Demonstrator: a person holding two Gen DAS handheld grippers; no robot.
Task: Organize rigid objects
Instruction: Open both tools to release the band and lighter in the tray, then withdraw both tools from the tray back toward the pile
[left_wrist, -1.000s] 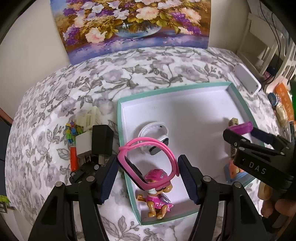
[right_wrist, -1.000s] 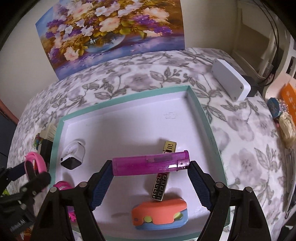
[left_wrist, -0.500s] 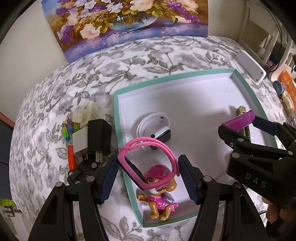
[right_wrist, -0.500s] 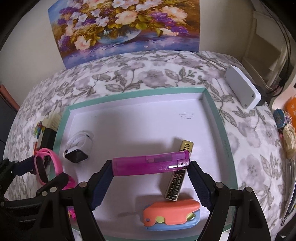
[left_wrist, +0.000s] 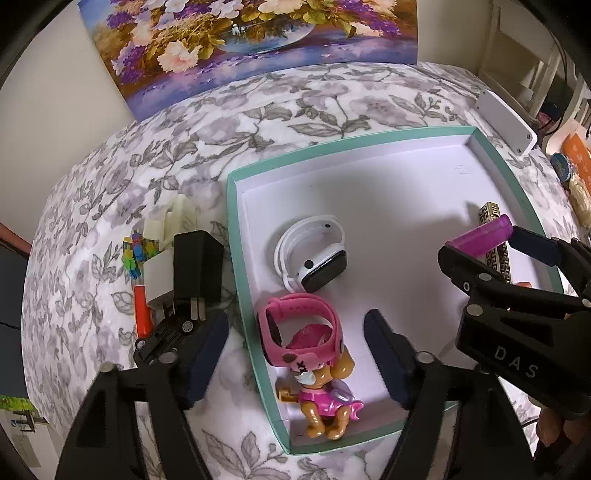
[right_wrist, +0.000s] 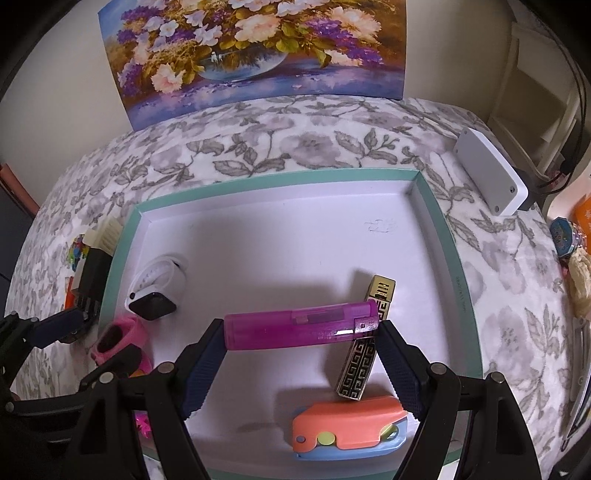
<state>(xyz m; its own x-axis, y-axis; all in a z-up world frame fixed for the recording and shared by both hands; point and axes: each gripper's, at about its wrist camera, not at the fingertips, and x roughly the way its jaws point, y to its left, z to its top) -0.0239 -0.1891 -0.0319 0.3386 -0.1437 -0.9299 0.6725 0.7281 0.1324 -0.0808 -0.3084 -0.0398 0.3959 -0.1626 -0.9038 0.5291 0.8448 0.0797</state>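
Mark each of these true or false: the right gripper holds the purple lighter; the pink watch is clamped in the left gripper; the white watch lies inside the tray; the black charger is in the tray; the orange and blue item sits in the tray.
1. The right gripper holds the purple lighter. True: it is pinched end to end.
2. The pink watch is clamped in the left gripper. False: the jaws have just been opening, and the watch rests on the toy dog, clear of both pads.
3. The white watch lies inside the tray. True.
4. The black charger is in the tray. False: it lies on the floral cloth outside the tray's rim.
5. The orange and blue item sits in the tray. True.
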